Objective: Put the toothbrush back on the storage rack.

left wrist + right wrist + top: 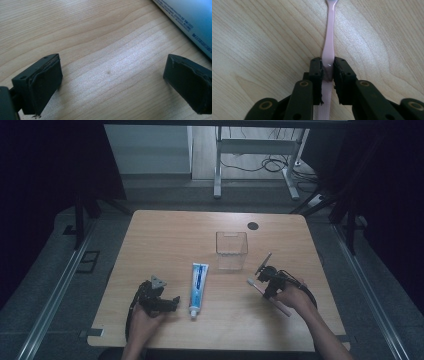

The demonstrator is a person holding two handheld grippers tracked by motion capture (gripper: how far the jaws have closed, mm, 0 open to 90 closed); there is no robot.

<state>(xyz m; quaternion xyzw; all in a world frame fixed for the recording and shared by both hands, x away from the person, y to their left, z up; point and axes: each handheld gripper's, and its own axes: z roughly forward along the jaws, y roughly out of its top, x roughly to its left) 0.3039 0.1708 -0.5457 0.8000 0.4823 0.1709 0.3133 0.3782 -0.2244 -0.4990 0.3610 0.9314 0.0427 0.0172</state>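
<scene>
- The toothpaste tube (198, 288) lies flat near the middle of the wooden surface (165, 240), cap toward the person; everything below is placed from it.
- The left gripper (167, 304) sits just left of the tube's cap end, held in the person's left hand (145, 319). In the left gripper view its jaws are spread wide with bare wood between them, and the tube's edge (190, 22) crosses the upper right corner, just beyond the right-hand jaw and not touching it.
- The right gripper (267, 287) is well to the right of the tube, held in the right hand (295, 297). Its jaws are pinched on the handle of a pink toothbrush (329, 47), which runs straight out from between them.
- In the high view the toothbrush (252, 282) slants, its head toward the tube and its tail by the right hand.
- A clear, square-sided container (231, 251) stands upright beyond the tube and slightly right, apart from it.
- A small dark round spot (253, 225) marks the surface farther back, beyond the container.
</scene>
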